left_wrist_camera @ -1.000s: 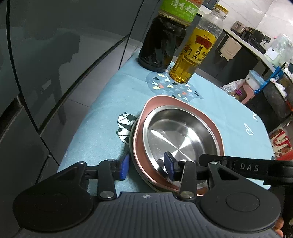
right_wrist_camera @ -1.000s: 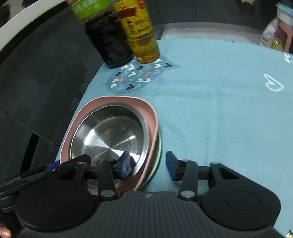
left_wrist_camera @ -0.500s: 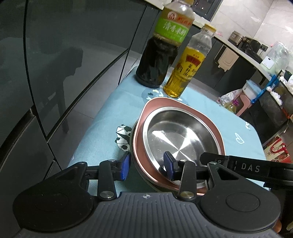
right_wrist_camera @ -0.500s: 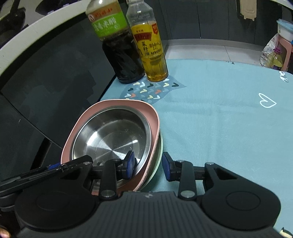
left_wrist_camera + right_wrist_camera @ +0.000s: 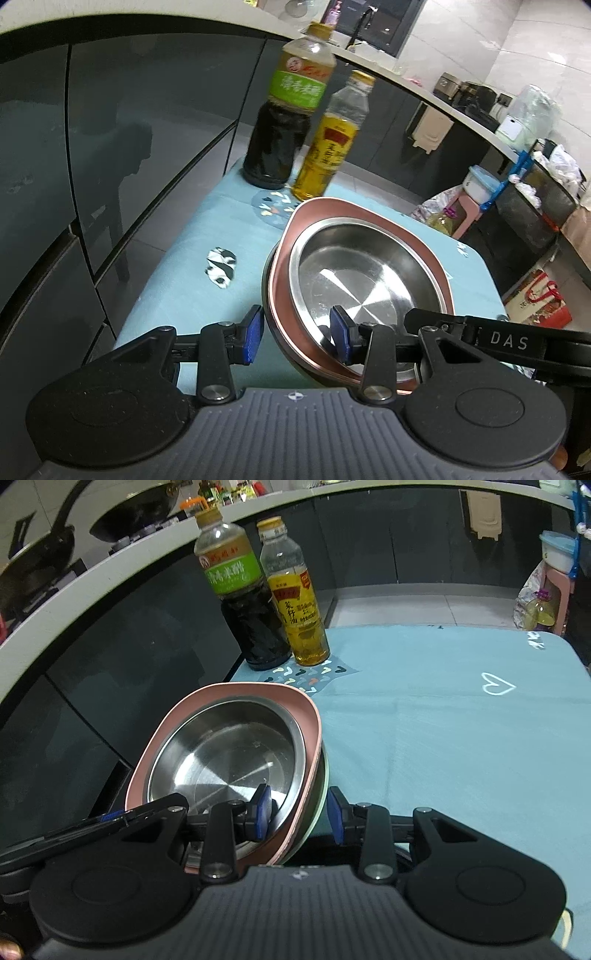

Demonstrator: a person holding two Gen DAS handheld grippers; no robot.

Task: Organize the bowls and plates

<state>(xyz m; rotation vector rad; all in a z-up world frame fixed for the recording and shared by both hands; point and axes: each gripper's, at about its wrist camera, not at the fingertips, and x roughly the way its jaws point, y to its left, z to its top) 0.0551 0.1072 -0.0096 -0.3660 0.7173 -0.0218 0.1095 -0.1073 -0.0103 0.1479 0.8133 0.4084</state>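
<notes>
Your grippers' own bodies cover the near rim of the stack, so you cannot see how the dishes sit at that edge. The stack is a steel bowl (image 5: 354, 280) nested in a pink plate (image 5: 369, 210), with a pale green dish (image 5: 322, 775) showing only as a thin edge underneath in the right wrist view; in the left wrist view that bottom layer reads as a dark rim and its colour is hard to make out. The stack hangs tilted above the blue tablecloth (image 5: 461, 746), near its left edge.

Your left gripper (image 5: 297, 334) straddles the stack's left rim, one blue pad inside the bowl and one outside; the outer pad seems to stand a little off the rim, so you cannot tell whether it is clamping. Your right gripper (image 5: 299, 814) does the same on the right rim, and there too a gap shows beside the outer pad, so its grip is unclear.

Beyond the stack stand a dark sauce bottle (image 5: 245, 602) with a green label and an oil bottle (image 5: 295, 602) with a yellow label, touching side by side. Their labels carry Chinese characters, too small to read surely. A dark cabinet front (image 5: 110, 129) runs along the left. The letters "DAS" are legible on the right gripper's arm.
</notes>
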